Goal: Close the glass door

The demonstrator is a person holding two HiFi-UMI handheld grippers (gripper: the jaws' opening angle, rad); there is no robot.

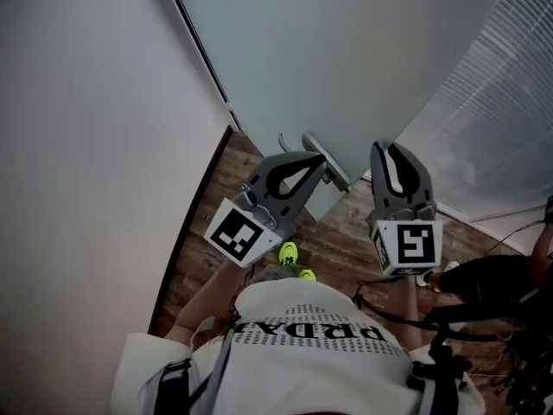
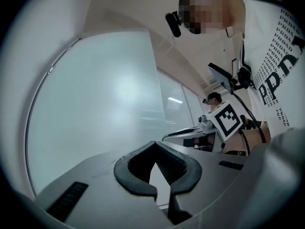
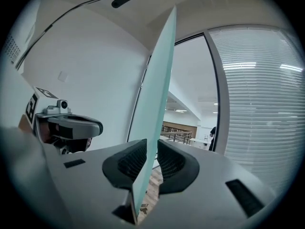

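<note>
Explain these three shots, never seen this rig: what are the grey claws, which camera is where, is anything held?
No robot here: a person holds a two-jaw gripper in each hand. The head view comes from a camera on the person's head, looking down at the left gripper and right gripper, each carrying a marker cube, above a wooden floor. The other two pictures come from cameras riding on the grippers, looking along their jaws. In the right gripper view the free edge of the frosted glass door runs between the jaws, and their tips pinch it. In the left gripper view the jaws meet at the tips with nothing gripped. The door handle sits beside the left gripper's tips, apparently untouched.
</note>
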